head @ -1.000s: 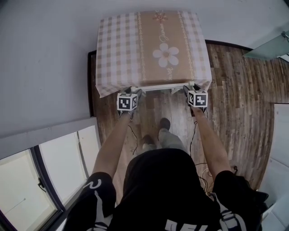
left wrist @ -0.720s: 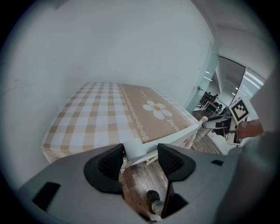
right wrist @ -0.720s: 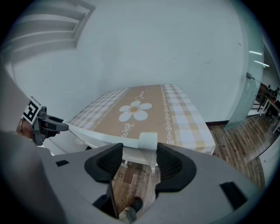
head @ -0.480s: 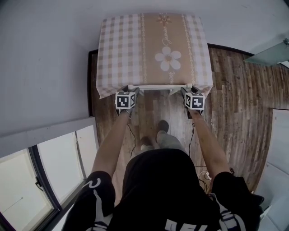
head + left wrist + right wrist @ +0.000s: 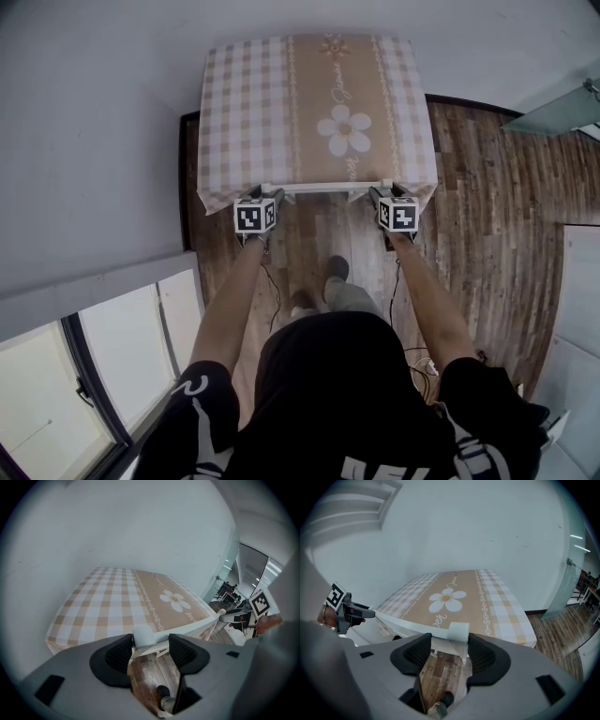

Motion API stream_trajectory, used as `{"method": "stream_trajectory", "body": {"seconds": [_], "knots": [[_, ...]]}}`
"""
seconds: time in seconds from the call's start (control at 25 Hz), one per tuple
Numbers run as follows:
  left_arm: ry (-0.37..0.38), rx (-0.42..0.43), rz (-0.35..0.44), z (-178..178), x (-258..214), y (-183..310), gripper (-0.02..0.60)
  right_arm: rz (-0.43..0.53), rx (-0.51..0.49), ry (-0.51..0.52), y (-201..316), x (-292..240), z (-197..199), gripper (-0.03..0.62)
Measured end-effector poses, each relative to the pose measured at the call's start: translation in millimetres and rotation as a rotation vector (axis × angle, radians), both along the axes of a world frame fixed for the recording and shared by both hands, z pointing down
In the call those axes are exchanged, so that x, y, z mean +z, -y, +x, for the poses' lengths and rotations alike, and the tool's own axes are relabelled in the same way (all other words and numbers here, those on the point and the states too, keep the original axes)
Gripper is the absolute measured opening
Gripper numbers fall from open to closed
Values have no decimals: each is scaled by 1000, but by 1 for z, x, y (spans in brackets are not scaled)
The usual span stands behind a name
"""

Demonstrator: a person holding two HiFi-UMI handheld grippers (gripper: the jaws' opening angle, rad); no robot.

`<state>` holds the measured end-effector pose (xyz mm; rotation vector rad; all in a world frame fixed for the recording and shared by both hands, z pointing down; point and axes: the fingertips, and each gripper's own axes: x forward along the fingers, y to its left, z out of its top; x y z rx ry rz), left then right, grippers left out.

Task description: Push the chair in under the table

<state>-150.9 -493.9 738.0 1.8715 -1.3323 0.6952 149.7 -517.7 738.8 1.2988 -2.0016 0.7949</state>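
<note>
A table (image 5: 244, 103) under a checked beige cloth with a daisy print stands against the wall. The white chair's top rail (image 5: 323, 187) lies right at the cloth's near edge, and the rest of the chair is hidden under the table. My left gripper (image 5: 265, 193) sits at the rail's left corner post (image 5: 142, 635). That post is between the jaws against the left pad, with a gap to the other pad. My right gripper (image 5: 382, 192) sits at the right corner post (image 5: 458, 632), which is beside the right pad with a gap on its left.
A grey wall runs along the table's left and far sides. A window ledge (image 5: 103, 281) juts in at the lower left. The person's feet (image 5: 337, 267) stand on the wood floor behind the chair, with cables (image 5: 405, 319) trailing there. A glass panel (image 5: 558, 103) stands at the right.
Both grippers and the chair's rail have edged forward toward the table. The rail now sits closer under the cloth's near edge. The jaws look the same.
</note>
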Motion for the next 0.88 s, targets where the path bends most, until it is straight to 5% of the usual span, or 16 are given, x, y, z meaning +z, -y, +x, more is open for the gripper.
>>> {"method": "stream_trajectory", "body": {"seconds": [0.48,0.56,0.88], "knots": [[-22,-66,-49,-2,-5,-7,248,-14,5,-2,-3,-6,3,244],[-8,-65,-41,-4,-10,-11,175,-14,-5,-47,-4,-9,8,275],[-11,-65,4,-14,-31,-26,174,32,-49,-72,-12,-25,10,275]]}}
